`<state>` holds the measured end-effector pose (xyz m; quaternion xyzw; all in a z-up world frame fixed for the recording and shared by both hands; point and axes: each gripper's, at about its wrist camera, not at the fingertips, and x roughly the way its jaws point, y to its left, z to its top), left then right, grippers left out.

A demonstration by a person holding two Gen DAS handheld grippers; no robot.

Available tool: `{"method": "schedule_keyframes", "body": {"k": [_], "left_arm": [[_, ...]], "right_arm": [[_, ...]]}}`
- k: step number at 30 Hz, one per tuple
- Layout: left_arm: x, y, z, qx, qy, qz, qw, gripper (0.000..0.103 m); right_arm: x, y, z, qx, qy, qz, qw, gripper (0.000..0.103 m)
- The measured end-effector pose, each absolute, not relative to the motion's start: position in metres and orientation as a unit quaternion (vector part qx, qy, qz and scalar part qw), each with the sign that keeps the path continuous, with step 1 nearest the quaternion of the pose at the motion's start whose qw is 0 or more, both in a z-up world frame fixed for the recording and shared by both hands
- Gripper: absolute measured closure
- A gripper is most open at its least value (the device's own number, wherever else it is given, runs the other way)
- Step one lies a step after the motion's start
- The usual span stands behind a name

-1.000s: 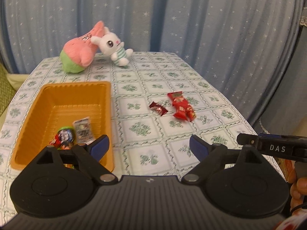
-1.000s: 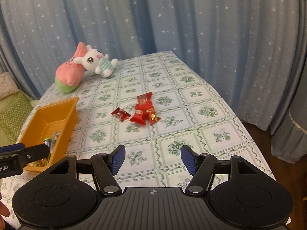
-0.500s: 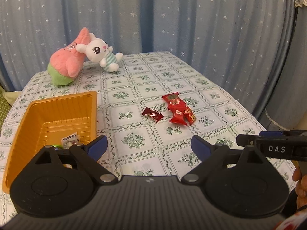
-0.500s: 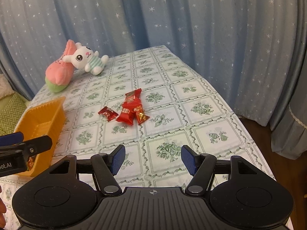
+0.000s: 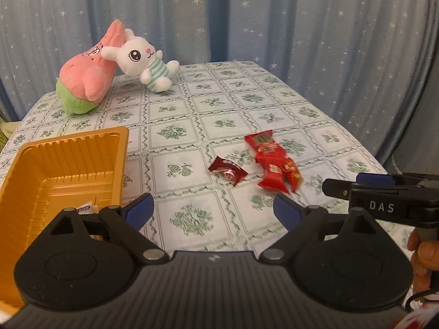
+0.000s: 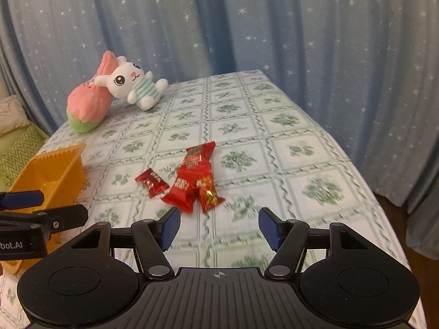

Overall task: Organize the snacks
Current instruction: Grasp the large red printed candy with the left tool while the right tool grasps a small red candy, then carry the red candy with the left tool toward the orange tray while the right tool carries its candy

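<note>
White "DAS" — right gripper (image 5: pixel 356 181) side.

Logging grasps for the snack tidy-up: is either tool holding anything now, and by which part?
Nothing is held. The left tool and right tool are both open and empty above the tablecloth.

Pale cloth on the desk (image 6: pixel 288 148), squared off in green lines with a green flower sprig in each square. Bright red foil snack packets (image 6: pixel 196 176) with gold and white print. Ribbed orange plastic tray (image 5: pixel 68 161), left. Far left, pink plush star toy (image 5: pixel 87 76) with a green base; white plush rabbit (image 5: pixel 142 57) in a green-and-white striped shirt. Behind, blue curtain (image 6: pixel 247 27) dotted with white stars. Black grippers with blue pads (image 6: pixel 270 229).
</note>
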<state>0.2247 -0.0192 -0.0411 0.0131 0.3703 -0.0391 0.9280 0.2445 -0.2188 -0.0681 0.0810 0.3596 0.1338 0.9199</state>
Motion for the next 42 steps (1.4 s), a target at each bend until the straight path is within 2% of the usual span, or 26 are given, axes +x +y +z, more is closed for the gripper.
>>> {"method": "schedule_keyframes", "body": {"k": [3,5,13,15,17,24,29,33,35,42], "left_arm": [[0.236,-0.018,-0.046,0.013,0.372,-0.036,0.928,0.01],[0.242,-0.018,-0.05,0.013,0.374,-0.035,0.927,0.01],[0.254,-0.02,-0.059,0.01,0.378,-0.039,0.925,0.01],[0.254,-0.021,-0.06,0.009,0.38,-0.04,0.924,0.01],[0.254,-0.023,-0.061,0.01,0.38,-0.045,0.924,0.01],[0.261,-0.04,-0.066,0.01,0.38,-0.063,0.923,0.011],[0.275,-0.061,-0.076,0.007,0.378,-0.083,0.922,0.024],[0.29,-0.075,-0.087,0.004,0.372,-0.101,0.923,0.029],[0.297,-0.081,-0.093,0.014,0.374,-0.101,0.922,0.04],[0.312,-0.094,-0.112,0.051,0.383,-0.103,0.917,0.063]], "right_arm": [[0.264,-0.215,-0.077,0.071,0.362,0.145,0.918,0.04],[0.276,-0.21,-0.083,0.058,0.367,0.157,0.915,0.05],[0.303,-0.189,-0.109,0.0,0.374,0.194,0.907,0.062],[0.308,-0.188,-0.113,0.003,0.377,0.195,0.905,0.068],[0.311,-0.188,-0.114,0.006,0.381,0.193,0.904,0.082],[0.298,-0.209,-0.095,0.05,0.371,0.154,0.914,0.083],[0.29,-0.239,-0.088,0.104,0.374,0.105,0.915,0.083],[0.289,-0.256,-0.087,0.123,0.383,0.083,0.912,0.083],[0.29,-0.26,-0.087,0.125,0.383,0.079,0.912,0.083],[0.289,-0.262,-0.09,0.126,0.387,0.08,0.91,0.083]]}}
